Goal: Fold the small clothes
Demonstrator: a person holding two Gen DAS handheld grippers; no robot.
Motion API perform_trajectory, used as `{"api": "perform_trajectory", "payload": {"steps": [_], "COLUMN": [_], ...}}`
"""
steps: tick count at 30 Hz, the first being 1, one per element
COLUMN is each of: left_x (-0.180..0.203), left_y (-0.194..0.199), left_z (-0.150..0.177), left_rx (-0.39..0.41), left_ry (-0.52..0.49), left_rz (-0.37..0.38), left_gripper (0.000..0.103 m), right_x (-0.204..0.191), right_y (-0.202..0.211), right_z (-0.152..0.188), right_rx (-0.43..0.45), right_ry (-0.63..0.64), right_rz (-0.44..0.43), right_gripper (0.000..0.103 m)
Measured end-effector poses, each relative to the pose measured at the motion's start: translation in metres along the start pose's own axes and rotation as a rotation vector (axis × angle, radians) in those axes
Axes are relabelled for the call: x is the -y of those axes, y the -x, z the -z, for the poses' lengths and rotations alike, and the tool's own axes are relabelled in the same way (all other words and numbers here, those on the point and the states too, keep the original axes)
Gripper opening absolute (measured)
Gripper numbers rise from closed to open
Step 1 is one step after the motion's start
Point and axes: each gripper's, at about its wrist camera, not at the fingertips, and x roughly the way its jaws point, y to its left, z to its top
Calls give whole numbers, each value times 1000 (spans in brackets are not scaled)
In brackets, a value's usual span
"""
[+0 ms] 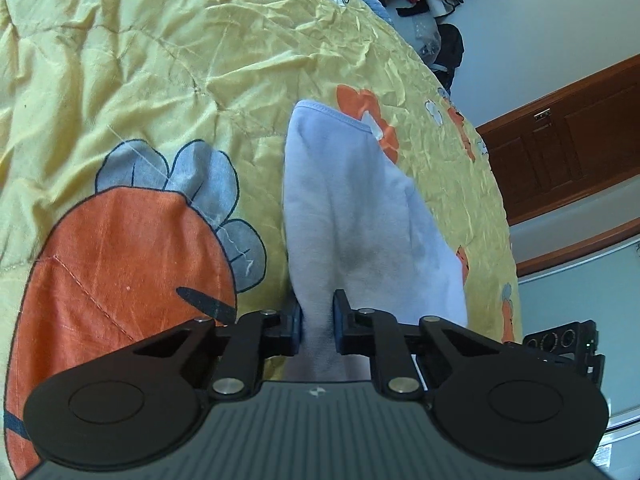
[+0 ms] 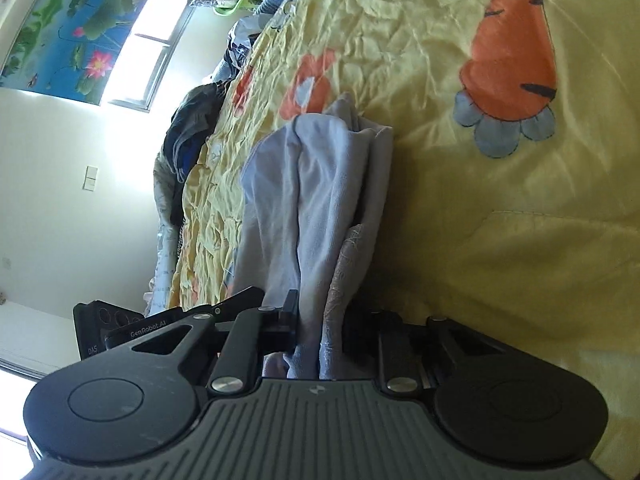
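Left hand-held gripper [image 1: 318, 322]: jaws drawn narrow and clamped on a bunched end of the pale lavender garment [image 1: 360, 216]; the blue-faced pads press the cloth from both sides.
Left hand pose: the tool tilts downward toward the bed, its fingers running forward along the garment; the view is rolled, so the bed surface slopes across the picture.
Right hand-held gripper [image 2: 320, 320]: jaws narrow, gripping a thick gather of the same garment [image 2: 316, 200]; a paler, textured inner layer of cloth sits pinched between the pads beside the lavender folds.
Right hand pose: pointed shallowly downward and rolled strongly to one side, so the bed rises like a wall on the right of its view.
Garment: soft lavender knit with a blue-stitched hem at its far end; it stretches away from each pair of jaws and lies on the yellow quilt [image 1: 160, 60], bunched into long vertical folds in the right wrist view.
Quilt: crumpled yellow cover on the bed, printed with a large orange carrot figure [image 1: 120, 272] with grey-blue leaves, just beside the garment on its left in the left wrist view.
Other gripper in view: the black body of the right tool shows at the lower right edge of the left wrist view, near the bed's side.
Surroundings: a pile of dark clothes [image 2: 192, 128] lies at the bed's far edge; a wooden door [image 1: 568, 148] and a bright window [image 2: 160, 40] stand beyond.
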Motion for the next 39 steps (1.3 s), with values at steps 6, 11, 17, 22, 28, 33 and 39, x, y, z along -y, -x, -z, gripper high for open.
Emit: {"api": "perform_trajectory", "payload": {"steps": [6, 11, 17, 22, 28, 33, 39], "left_x": [17, 2, -27, -33, -23, 8, 16], "left_y": [42, 82, 80, 79, 136, 168, 138], "left_z": [7, 35, 61, 60, 91, 168, 236], "left_rx": [80, 139, 141, 139, 334, 435, 326], "left_ry": [-114, -174, -154, -145, -221, -370, -434], "left_rz": [-47, -101, -151, -144, -286, -419, -478], "left_gripper": [13, 12, 13, 19, 63, 72, 74], "right_x": [-38, -55, -40, -30, -34, -73, -88], "right_y": [0, -15, -31, -21, 32, 68, 38], "right_z": [12, 41, 64, 69, 98, 176, 254], "right_rx": [-17, -69, -85, -56, 99, 255, 206], "right_ry": [74, 127, 99, 28, -8, 242, 475], "right_rz": [-53, -84, -36, -27, -30, 221, 455], "right_gripper": [23, 23, 23, 32, 52, 81, 80]}}
